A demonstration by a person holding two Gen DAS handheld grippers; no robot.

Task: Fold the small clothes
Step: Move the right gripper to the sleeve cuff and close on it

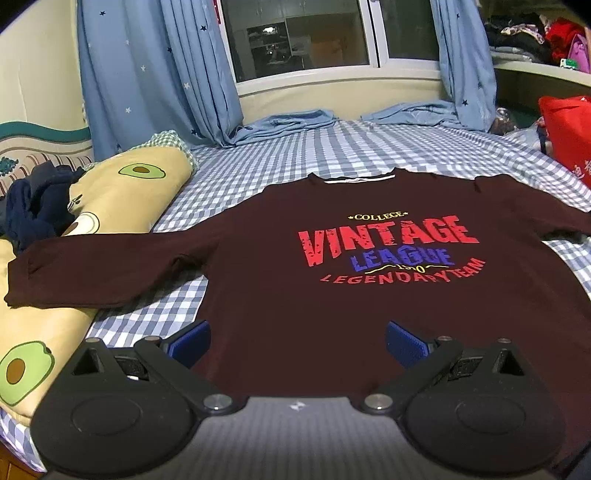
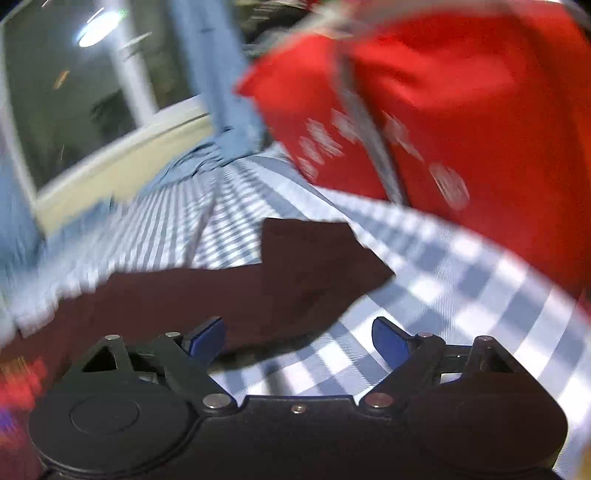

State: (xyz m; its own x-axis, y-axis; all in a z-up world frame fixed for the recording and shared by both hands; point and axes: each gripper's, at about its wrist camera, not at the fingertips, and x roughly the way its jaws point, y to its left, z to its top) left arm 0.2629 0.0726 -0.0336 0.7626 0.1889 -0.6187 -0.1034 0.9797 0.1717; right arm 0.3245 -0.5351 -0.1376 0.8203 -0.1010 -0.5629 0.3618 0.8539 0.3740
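So up close, the left gripper hangs over the bottom hem of the maroon long-sleeve shirt, jaws spread wide with nothing pinched. The shirt lies flat, print side up, on the blue-and-white checked bedsheet, one sleeve draped onto the avocado-print pillow. Over on the other side, the right gripper is also gaping, right by the tip of the shirt's other sleeve, gripping nothing. Further back sit a red bag, starry blue curtains and a dark window.
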